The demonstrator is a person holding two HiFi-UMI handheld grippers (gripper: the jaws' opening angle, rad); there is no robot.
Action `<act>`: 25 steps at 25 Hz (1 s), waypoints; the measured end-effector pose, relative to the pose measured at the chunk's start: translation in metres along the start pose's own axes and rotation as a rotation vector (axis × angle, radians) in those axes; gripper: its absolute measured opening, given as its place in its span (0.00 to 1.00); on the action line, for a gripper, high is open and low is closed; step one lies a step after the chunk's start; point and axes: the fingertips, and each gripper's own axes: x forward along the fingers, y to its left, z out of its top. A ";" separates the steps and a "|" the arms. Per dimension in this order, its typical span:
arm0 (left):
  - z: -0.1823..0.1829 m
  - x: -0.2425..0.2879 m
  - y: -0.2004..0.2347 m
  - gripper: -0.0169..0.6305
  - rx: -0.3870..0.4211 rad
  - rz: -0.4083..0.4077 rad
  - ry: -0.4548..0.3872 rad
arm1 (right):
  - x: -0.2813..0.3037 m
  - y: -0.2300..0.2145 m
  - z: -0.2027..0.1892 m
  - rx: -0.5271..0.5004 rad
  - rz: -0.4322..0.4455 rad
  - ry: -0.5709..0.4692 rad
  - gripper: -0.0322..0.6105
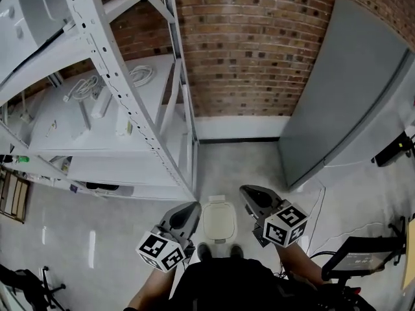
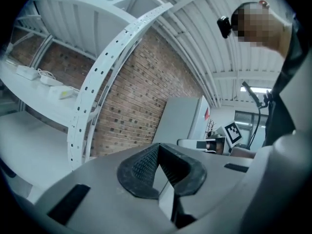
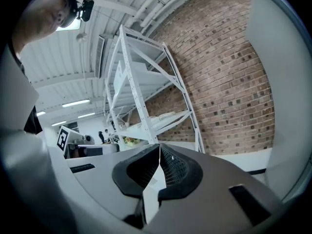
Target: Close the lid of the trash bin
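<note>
A small white trash bin [image 1: 219,221] stands on the grey floor just in front of the person's shoes, seen from straight above with its lid lying flat on top. My left gripper [image 1: 193,207] hangs at the bin's left side, raised above it, jaws shut and empty. My right gripper [image 1: 245,192] hangs at the bin's right side, also shut on nothing. In the left gripper view the left gripper [image 2: 157,145] points up at the shelving and brick wall. The right gripper [image 3: 159,146] points up likewise. Neither gripper view shows the bin.
White metal shelving [image 1: 130,115] with cables and power strips fills the left. A brick wall [image 1: 253,44] is ahead, and a large grey panel [image 1: 350,89] leans at the right. A cable and a dark stand [image 1: 360,254] lie on the floor at lower right.
</note>
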 end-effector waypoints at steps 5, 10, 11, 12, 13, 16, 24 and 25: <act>-0.003 -0.003 -0.014 0.02 0.031 0.038 0.018 | -0.008 -0.005 -0.009 0.020 0.028 0.011 0.06; -0.014 -0.009 -0.034 0.02 0.060 0.093 0.057 | -0.028 -0.009 -0.014 0.003 0.070 0.001 0.06; -0.017 -0.009 -0.039 0.02 0.066 0.103 0.065 | -0.032 -0.011 -0.015 -0.006 0.079 -0.003 0.06; -0.019 -0.008 -0.043 0.02 0.072 0.113 0.073 | -0.036 -0.014 -0.016 -0.014 0.086 -0.006 0.06; -0.021 -0.008 -0.048 0.02 0.079 0.121 0.080 | -0.039 -0.017 -0.016 -0.021 0.088 -0.009 0.06; -0.024 -0.017 -0.061 0.02 0.094 0.134 0.084 | -0.048 -0.019 -0.018 -0.025 0.082 -0.014 0.06; -0.025 -0.080 -0.078 0.02 0.116 0.146 0.016 | -0.067 0.051 -0.028 -0.069 0.115 -0.010 0.06; -0.025 -0.094 -0.080 0.02 0.124 0.145 0.005 | -0.070 0.065 -0.030 -0.075 0.116 -0.010 0.06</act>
